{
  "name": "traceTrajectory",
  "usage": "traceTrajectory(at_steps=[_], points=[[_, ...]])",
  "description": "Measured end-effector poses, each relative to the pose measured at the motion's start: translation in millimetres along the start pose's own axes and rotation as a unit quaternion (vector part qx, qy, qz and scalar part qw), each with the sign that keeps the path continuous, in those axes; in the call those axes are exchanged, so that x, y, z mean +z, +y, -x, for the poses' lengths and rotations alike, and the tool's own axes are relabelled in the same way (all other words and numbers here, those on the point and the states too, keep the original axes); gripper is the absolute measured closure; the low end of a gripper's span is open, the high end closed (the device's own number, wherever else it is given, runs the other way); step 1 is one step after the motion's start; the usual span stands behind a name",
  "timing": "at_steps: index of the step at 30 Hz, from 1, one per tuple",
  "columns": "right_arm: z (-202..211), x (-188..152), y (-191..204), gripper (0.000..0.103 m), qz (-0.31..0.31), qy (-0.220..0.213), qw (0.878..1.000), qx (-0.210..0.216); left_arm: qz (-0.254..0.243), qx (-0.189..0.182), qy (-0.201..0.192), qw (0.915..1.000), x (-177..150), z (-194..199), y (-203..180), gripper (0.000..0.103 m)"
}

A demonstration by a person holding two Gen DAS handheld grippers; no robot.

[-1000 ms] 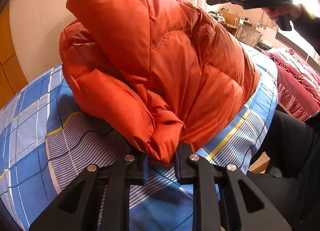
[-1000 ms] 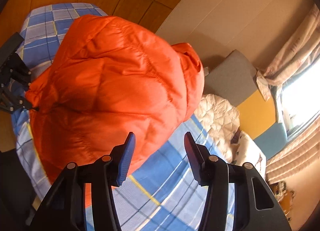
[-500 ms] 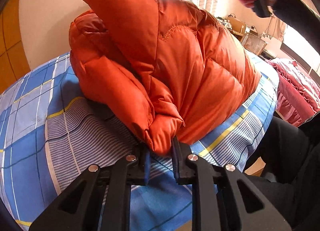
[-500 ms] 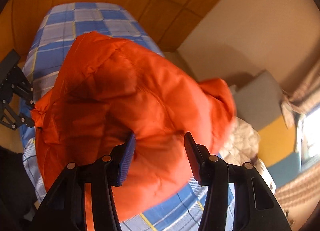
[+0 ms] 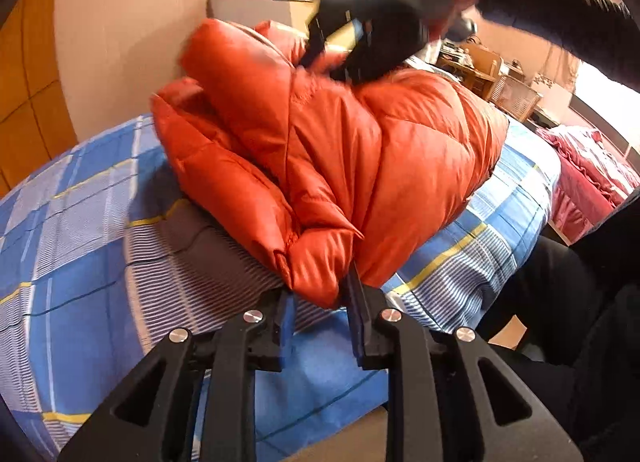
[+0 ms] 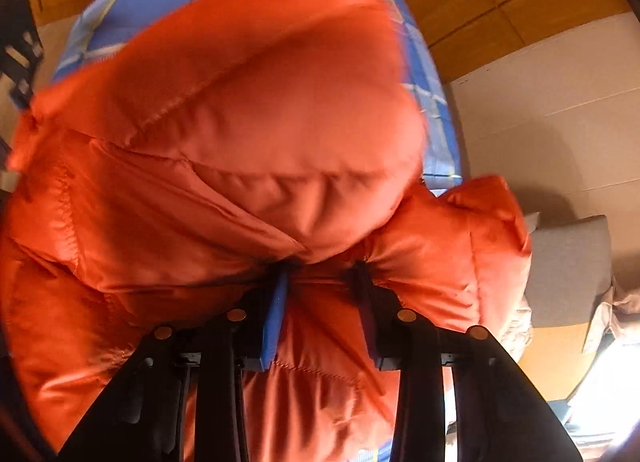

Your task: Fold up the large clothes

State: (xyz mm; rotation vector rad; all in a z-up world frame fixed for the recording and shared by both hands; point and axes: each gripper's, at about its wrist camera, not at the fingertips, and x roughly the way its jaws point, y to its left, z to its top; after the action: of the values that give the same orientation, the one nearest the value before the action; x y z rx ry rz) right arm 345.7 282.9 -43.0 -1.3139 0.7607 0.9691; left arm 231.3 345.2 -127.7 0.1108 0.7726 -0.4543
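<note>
An orange puffer jacket lies bunched in a tall heap on the blue checked bed. My left gripper holds a fold of the jacket's near edge between its fingers, low by the bed's front. My right gripper presses down into the top of the jacket, its fingers spread with padded fabric bulging between them. In the left wrist view the right gripper shows blurred on the jacket's top, held by a dark-sleeved arm.
A wood-panelled wall stands behind the bed. A grey cushion lies beyond the jacket. A pink quilt and a cluttered wooden shelf are to the right. The person's dark trousers are at the bed's front right.
My right gripper came down from above the jacket and pushed into its top, squashing the heap lower. My left gripper kept its hold on the near edge.
</note>
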Motion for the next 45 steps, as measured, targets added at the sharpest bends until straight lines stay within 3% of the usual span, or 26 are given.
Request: traceTrajectory(at_steps=[2,4,6,13,14,16,17,18,19,24,32,39,45], points=[[-9.3,0.2,16.6,0.098,0.014,0.000,1.000,0.007,0.005,0.011,-0.007,0.9999,0.6,8.8,2.8,0.080],[-13.9,-2.5,30.4,0.098,0.024,-0.006,0.999,-0.020,0.007,0.018,-0.004,0.9998,-0.2,15.4,2.7,0.074],[-10.2,-4.8,18.0,0.098,-0.016,-0.006,1.000,-0.001,0.002,0.025,0.003,0.9997,-3.5,19.1,0.8,0.074],[6.8,-7.5,16.7,0.098,-0.051,-0.005,0.998,-0.029,0.012,0.046,0.002,0.9989,-12.2,34.5,-4.3,0.061],[11.4,-8.9,12.8,0.093,-0.066,-0.006,0.998,-0.024,0.015,0.052,-0.001,0.9986,-13.8,38.9,-6.2,0.058],[22.2,-12.0,6.0,0.068,-0.085,-0.014,0.996,-0.032,0.017,0.056,-0.008,0.9982,-15.1,45.7,-8.7,0.058],[29.4,-15.0,0.5,0.048,-0.098,-0.020,0.994,-0.035,0.018,0.059,-0.009,0.9981,-14.5,47.8,-9.5,0.057],[35.5,-18.3,-4.6,0.037,-0.107,-0.025,0.993,-0.033,0.018,0.059,-0.011,0.9980,-15.1,50.2,-10.0,0.057],[43.3,-22.9,-10.4,0.034,-0.118,-0.032,0.992,-0.026,0.016,0.063,-0.016,0.9977,-16.1,54.1,-12.2,0.056],[65.2,-52.0,-32.8,0.032,-0.152,-0.041,0.987,0.004,0.010,0.071,-0.018,0.9972,-20.0,62.6,-16.6,0.054],[6.0,-43.1,-23.0,0.030,-0.157,0.016,0.986,0.047,-0.007,0.102,-0.014,0.9947,-23.2,66.9,-22.4,0.054],[5.3,-33.6,-4.2,0.030,-0.127,0.031,0.991,0.002,-0.020,0.112,-0.022,0.9933,-20.8,76.4,-34.7,0.049],[20.4,-42.1,-1.6,0.030,-0.161,0.015,0.986,-0.023,-0.030,0.121,-0.026,0.9919,-21.6,86.6,-44.0,0.047]])
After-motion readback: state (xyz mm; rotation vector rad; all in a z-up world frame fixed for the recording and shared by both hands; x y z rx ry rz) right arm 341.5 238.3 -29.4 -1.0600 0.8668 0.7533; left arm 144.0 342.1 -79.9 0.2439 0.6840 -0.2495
